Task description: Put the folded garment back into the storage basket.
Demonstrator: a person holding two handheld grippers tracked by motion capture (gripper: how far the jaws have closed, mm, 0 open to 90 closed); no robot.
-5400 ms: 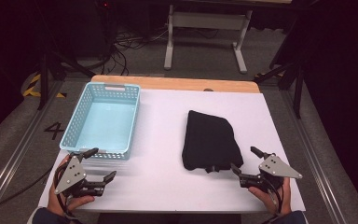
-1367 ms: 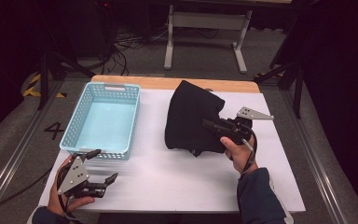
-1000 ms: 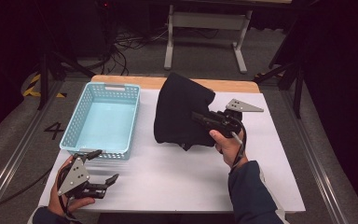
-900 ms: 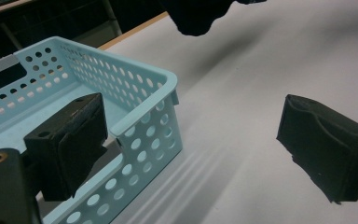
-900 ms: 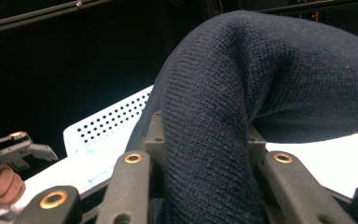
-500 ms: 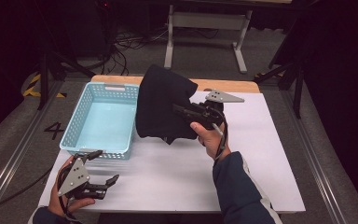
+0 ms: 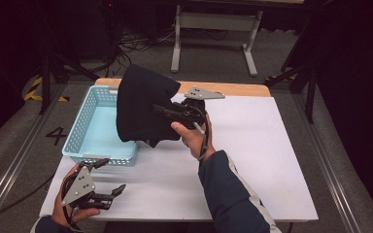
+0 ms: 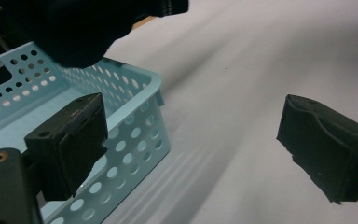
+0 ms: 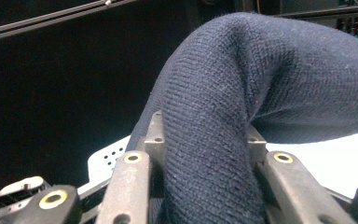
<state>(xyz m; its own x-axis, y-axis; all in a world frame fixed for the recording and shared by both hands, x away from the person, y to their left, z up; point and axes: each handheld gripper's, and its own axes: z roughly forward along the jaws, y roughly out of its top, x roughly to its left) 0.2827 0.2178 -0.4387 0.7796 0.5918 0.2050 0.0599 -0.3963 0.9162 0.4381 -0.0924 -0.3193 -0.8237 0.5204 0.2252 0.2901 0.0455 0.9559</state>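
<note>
1. One big white table (image 7: 252, 160) carries everything, wooden strip along its far edge.
2. Next down is the light blue basket (image 7: 94, 133), perforated walls, sitting at the table's left side.
3. Then the dark navy knit garment (image 7: 141, 107). It's bunched up and hanging in the air, its lower edge draped over the basket's right rim. Up close the ribbed weave is really obvious, a thick fold of it standing right between the jaws.
4. Right hand-held gripper (image 7: 167, 110) is clamped tight on that fold, held up off the table.
5. Left hand-held gripper (image 7: 108, 180) sits at the near left corner just in front of the basket, jaws spread wide with nothing in them.
6. Compared to a second ago, the garment has travelled left from mid-table to the basket; the left one hasn't budged.
</note>
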